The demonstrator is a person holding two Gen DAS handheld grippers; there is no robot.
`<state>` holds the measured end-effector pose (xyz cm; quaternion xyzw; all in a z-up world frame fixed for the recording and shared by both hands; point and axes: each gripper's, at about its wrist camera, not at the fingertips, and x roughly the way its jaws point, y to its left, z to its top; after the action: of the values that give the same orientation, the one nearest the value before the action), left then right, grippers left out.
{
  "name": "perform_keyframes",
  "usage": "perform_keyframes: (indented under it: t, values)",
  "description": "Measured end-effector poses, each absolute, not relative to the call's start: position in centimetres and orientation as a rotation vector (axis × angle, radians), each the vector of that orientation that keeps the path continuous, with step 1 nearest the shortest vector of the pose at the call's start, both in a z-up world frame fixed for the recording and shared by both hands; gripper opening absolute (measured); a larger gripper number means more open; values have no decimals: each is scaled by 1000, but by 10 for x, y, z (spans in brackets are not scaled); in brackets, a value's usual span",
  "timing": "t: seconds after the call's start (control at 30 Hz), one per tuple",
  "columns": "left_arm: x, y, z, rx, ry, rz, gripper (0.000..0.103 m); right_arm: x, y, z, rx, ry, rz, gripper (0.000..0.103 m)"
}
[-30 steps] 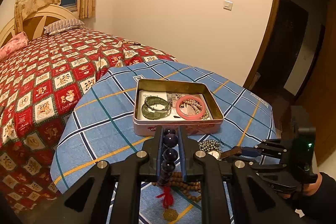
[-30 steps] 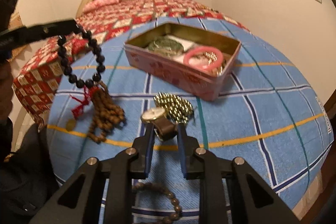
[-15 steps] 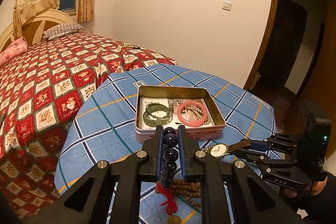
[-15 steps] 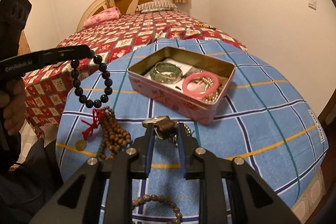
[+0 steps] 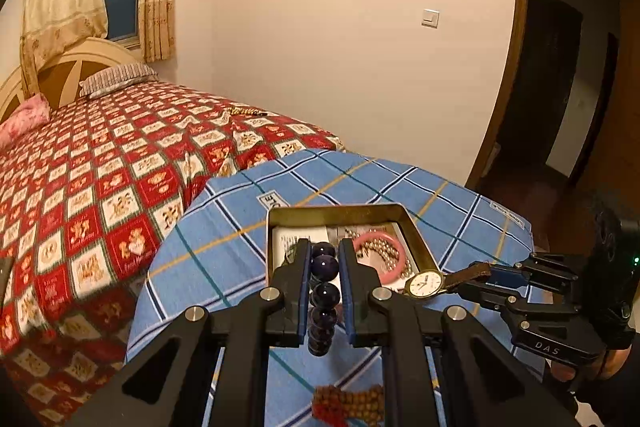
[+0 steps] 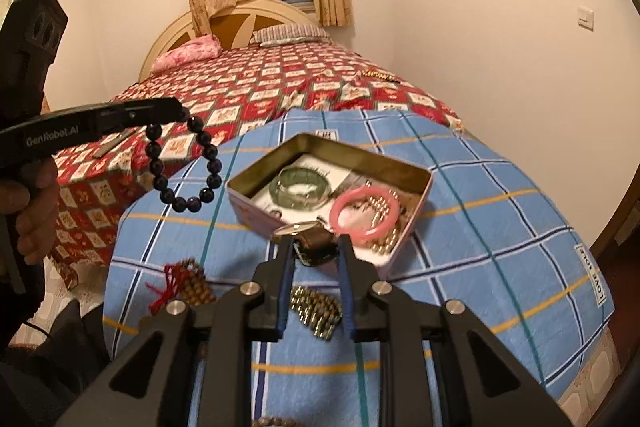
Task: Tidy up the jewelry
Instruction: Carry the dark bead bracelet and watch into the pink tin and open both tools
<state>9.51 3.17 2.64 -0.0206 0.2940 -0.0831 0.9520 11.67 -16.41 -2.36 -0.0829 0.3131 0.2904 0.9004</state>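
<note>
Right wrist view takes in the whole spread: the tabletop [image 6: 500, 227] under its blue checked cloth, and on it the open tin [image 6: 416, 183], which already holds a green bangle [image 6: 304, 187], a pink bangle [image 6: 366, 215] and a heap of small pale beads. The tin looks light and thin-walled, likely to skid if nudged, so anything lowered in should go straight down past the rim.

Left of the tin, held in the air, the left hand-held gripper [image 6: 180, 113] is pinching a dark bead bracelet [image 6: 182, 163] by its top beads. Those beads are round, glossy and probably slippery, and the loop hangs limp, so it will swing. A hold across one bead, as here, seems the safest.

Nearer the lens, the right hand-held gripper [image 6: 314, 247] is clamped on the brown strap of a watch [image 5: 424, 283], lifted just in front of the tin. The strap is soft and bends; the glass face is the fragile part, so the strap is the place to grip.

Brown wooden beads [image 6: 192, 283] and a brassy bead chain [image 6: 316, 311] lie loose on the cloth.
</note>
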Motion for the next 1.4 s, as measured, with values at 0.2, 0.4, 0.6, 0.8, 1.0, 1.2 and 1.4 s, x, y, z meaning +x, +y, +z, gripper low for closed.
perform_keyframes:
  t: [0.2, 0.4, 0.6, 0.8, 1.0, 1.2, 1.4]
  values:
    - [115, 25, 27, -3, 598, -162, 13, 134, -163, -19, -164, 632, 570, 23]
    - [134, 17, 21, 19, 609, -164, 13, 153, -163, -20, -157, 629, 540, 23]
    - [156, 9, 14, 39, 629, -169, 13, 174, -163, -23, -149, 635, 506, 23]
    - [176, 1, 11, 56, 633, -170, 13, 190, -162, -29, -152, 642, 475, 23]
    - [195, -2, 3, 82, 651, -143, 13, 204, -161, -36, -154, 653, 453, 23]
    - [208, 1, -11, 89, 676, -116, 13, 212, -160, -46, -158, 673, 442, 23]
    - [216, -3, -25, 120, 707, -108, 14, 218, -158, -56, -157, 712, 449, 24]
